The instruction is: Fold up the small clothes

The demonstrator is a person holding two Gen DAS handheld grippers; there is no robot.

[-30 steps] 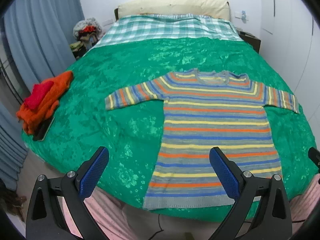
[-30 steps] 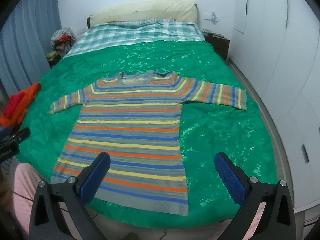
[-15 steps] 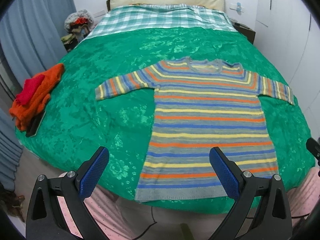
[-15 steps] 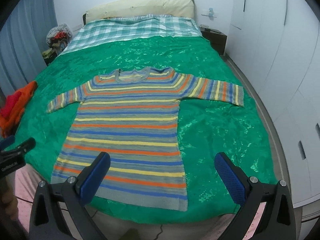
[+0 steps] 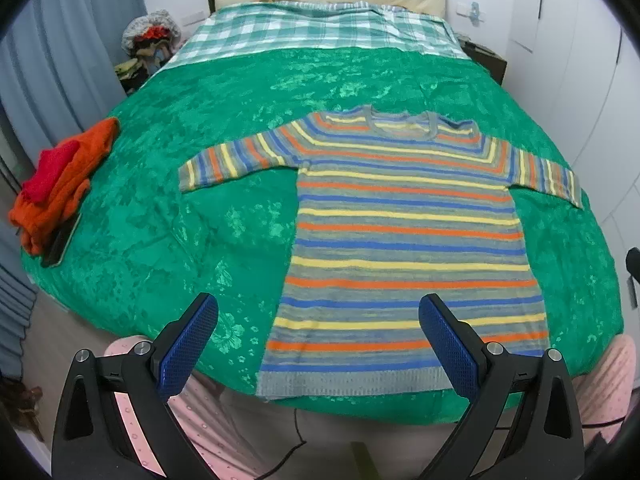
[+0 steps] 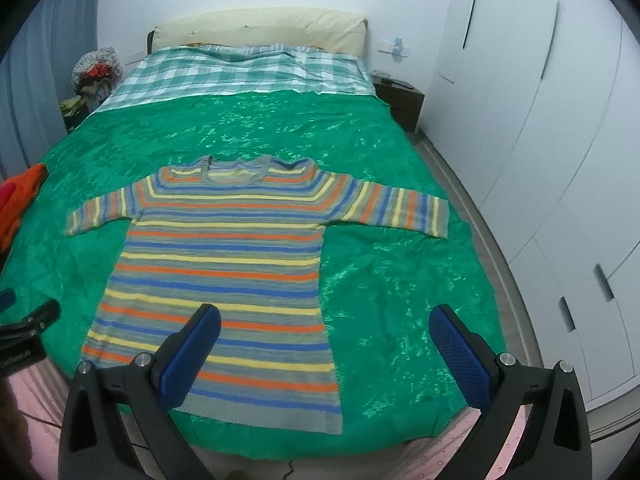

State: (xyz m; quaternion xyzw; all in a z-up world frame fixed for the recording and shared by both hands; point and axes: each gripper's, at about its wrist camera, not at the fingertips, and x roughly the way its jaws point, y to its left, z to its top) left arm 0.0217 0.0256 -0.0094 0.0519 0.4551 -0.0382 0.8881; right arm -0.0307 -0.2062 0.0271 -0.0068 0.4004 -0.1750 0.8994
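Observation:
A striped long-sleeved sweater (image 5: 404, 236) lies flat on the green bedspread (image 5: 224, 168), neck toward the headboard, both sleeves spread out, hem at the near edge of the bed. It also shows in the right wrist view (image 6: 224, 264). My left gripper (image 5: 318, 310) is open and empty, held above the hem's left part. My right gripper (image 6: 324, 320) is open and empty, above the hem's right corner. Part of the left gripper (image 6: 28, 328) shows at the left edge of the right wrist view.
A pile of orange and red clothes (image 5: 60, 176) with a dark phone-like object (image 5: 60, 242) lies at the bed's left edge. A checked blanket (image 5: 316, 28) covers the head end. White wardrobes (image 6: 540, 128) stand on the right, a nightstand (image 6: 400, 100) beside the bed.
Both grippers have risen and drawn back a little; the sweater sits higher and farther in both views. The sweater itself has not moved. Both grippers stay open.

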